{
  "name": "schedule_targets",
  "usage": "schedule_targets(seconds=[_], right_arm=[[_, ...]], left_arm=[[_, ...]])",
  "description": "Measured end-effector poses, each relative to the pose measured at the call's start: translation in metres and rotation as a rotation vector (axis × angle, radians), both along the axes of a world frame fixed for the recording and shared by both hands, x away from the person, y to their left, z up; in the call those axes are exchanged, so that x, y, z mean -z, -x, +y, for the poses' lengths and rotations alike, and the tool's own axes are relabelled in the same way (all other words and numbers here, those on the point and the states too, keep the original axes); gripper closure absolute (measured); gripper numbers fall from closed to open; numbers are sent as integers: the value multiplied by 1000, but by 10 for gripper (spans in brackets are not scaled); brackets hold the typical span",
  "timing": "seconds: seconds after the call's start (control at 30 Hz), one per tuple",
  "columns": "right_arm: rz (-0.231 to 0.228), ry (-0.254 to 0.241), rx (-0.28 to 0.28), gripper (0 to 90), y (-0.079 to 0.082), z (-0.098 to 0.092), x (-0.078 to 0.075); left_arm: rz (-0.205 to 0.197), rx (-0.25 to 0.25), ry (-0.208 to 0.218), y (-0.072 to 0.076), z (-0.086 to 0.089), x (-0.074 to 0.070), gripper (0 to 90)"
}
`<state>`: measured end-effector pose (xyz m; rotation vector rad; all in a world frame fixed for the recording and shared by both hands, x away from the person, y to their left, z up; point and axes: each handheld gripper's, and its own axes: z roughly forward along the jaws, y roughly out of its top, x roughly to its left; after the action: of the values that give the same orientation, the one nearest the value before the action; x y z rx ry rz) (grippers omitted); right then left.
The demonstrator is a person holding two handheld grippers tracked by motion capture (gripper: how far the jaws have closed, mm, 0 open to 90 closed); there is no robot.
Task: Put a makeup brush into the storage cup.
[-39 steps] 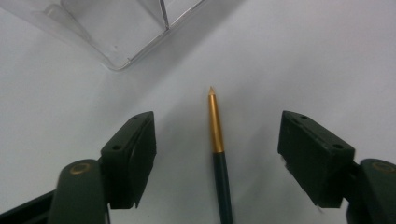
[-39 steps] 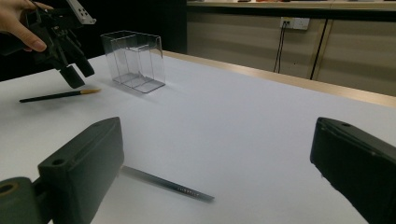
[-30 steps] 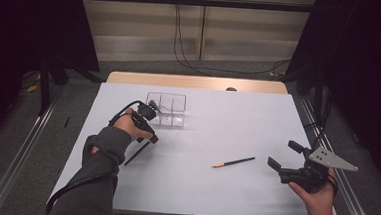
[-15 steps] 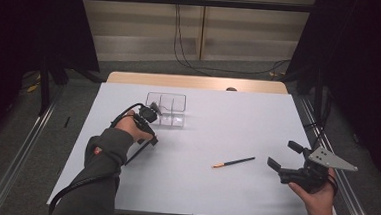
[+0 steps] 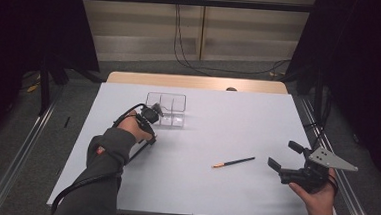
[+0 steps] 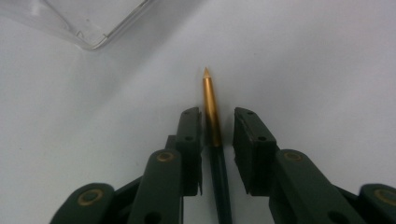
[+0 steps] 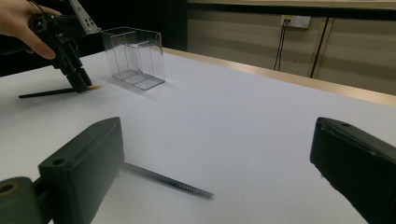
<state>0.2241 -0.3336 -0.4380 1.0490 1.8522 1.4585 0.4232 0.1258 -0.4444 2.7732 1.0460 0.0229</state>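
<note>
Pencil (image 6: 211, 105) lies between left gripper's (image 6: 217, 123) closing jaws.

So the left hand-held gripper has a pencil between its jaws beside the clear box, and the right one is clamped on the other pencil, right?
Not quite. The right hand-held gripper holds nothing: in the high view its jaws stand wide open, and the other pencil lies on the table apart from it. The rest holds: the left hand-held gripper has a pencil between its jaws, which have just been closing, beside the clear box.

- No readable text, label, brand or number anywhere.
- Second pencil (image 7: 169, 181), right gripper view: faint imprint on the shaft, too small to read.
</note>
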Motion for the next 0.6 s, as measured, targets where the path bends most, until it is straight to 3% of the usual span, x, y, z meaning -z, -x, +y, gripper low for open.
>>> schedule_targets(seconds=[0.27,0.3,0.4,0.6], right_arm=[[3,1,2,22,0,1,0],[3,2,3,23,0,1,0],[0,4,4,22,0,1,0],[-4,4,3,22,1,0,0]], left_arm=[[-2,0,-26,1,-5,1,774],[9,17,-30,0,-6,1,784],[17,0,-42,1,-9,1,834],[26,-10,-46,0,-11,1,842]])
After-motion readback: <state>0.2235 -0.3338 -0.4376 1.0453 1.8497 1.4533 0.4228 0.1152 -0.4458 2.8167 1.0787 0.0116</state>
